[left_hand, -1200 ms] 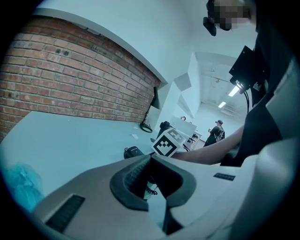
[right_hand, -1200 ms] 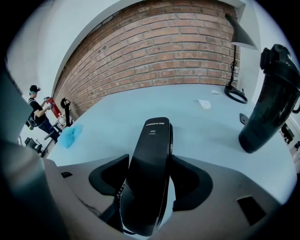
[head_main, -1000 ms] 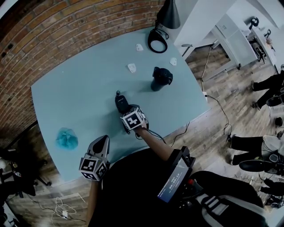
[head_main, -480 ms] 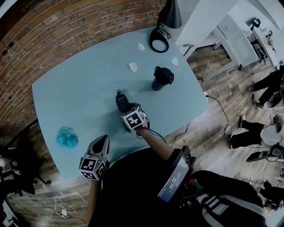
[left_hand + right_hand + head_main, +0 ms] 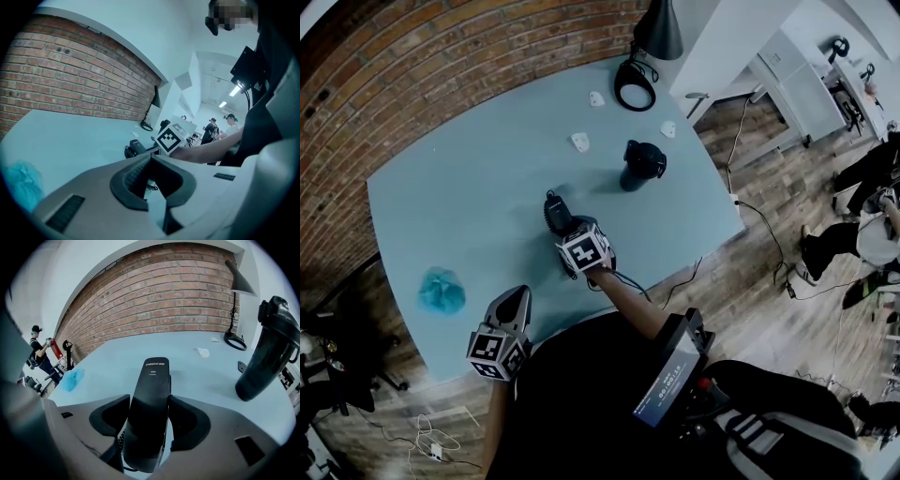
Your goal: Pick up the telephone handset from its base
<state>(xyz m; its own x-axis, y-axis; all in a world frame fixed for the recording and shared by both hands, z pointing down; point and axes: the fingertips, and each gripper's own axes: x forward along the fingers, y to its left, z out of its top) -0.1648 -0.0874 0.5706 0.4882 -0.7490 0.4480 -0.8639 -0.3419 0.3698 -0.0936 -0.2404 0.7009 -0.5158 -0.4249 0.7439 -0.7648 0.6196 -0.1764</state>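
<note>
The black telephone handset (image 5: pixel 152 380) lies lengthwise between the jaws of my right gripper (image 5: pixel 149 420), which is shut on it. Its coiled cord (image 5: pixel 118 442) hangs at the lower left. In the head view the handset (image 5: pixel 555 214) sits near the middle of the blue table (image 5: pixel 469 197), with the right gripper (image 5: pixel 569 234) over its near end. I cannot tell whether it is clear of its base, which is mostly hidden. My left gripper (image 5: pixel 514 302) hovers at the table's front edge, shut and empty. From the left gripper view, the left gripper (image 5: pixel 150 180) faces the handset (image 5: pixel 137 146).
A dark shaker bottle (image 5: pixel 639 165) stands behind and to the right of the phone. A black lamp (image 5: pixel 634 86) is at the far edge, with small white bits (image 5: pixel 579 142) near it. A crumpled blue cloth (image 5: pixel 441 291) lies at the left. A cable (image 5: pixel 675 281) trails off the right edge.
Neither gripper nor the handset has visibly moved. Only people on the floor at the far right have shifted.
</note>
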